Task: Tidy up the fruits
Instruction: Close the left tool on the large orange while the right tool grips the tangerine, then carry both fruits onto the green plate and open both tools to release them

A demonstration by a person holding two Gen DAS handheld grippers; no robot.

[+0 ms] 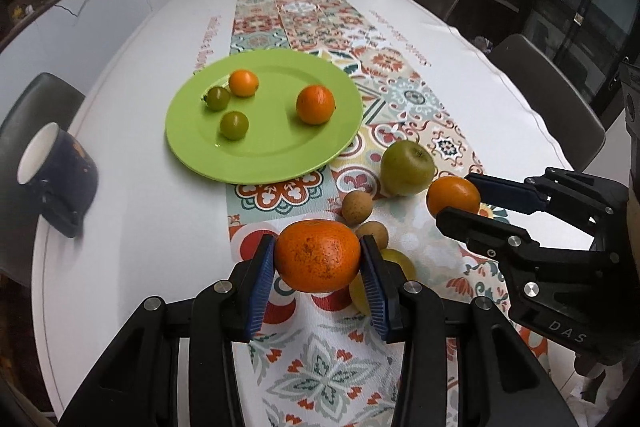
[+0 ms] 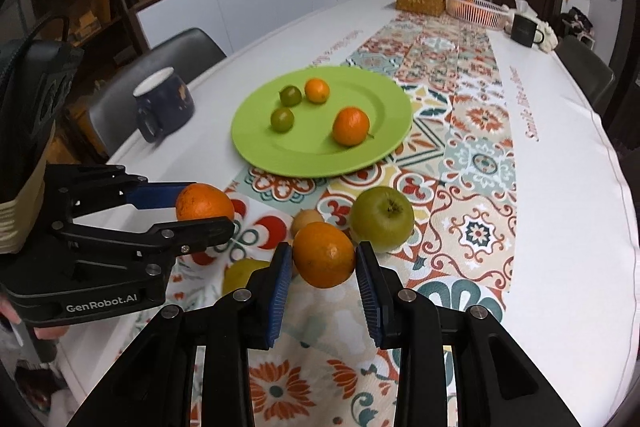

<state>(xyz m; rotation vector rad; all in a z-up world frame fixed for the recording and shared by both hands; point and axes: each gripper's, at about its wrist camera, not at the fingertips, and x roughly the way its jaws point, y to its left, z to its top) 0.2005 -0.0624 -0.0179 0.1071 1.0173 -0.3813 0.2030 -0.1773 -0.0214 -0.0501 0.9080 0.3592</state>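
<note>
Left wrist view: looks forward along its fingers, close above the table (image 1: 140,207). Right wrist view: same, from the other side. Both share the green plate (image 1: 280,155) (image 2: 288,155) ahead.

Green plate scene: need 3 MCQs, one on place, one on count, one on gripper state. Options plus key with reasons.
1. Where does the green apple lie?
A. on the green plate
B. on the patterned runner, off the plate
C. in the blue mug

2. How many fruits lie on the green plate?
A. two
B. four
C. six

3. What is the left hand-held gripper doing?
A. open, holding nothing
B. shut on a mug handle
C. shut on an orange

Key:
1 B: the apple lies on the patterned runner, nearer than the plate's rim.
2 B: two orange and two small green fruits lie there.
3 C: both blue pads press the orange; the right hand-held gripper grips another orange.
</note>
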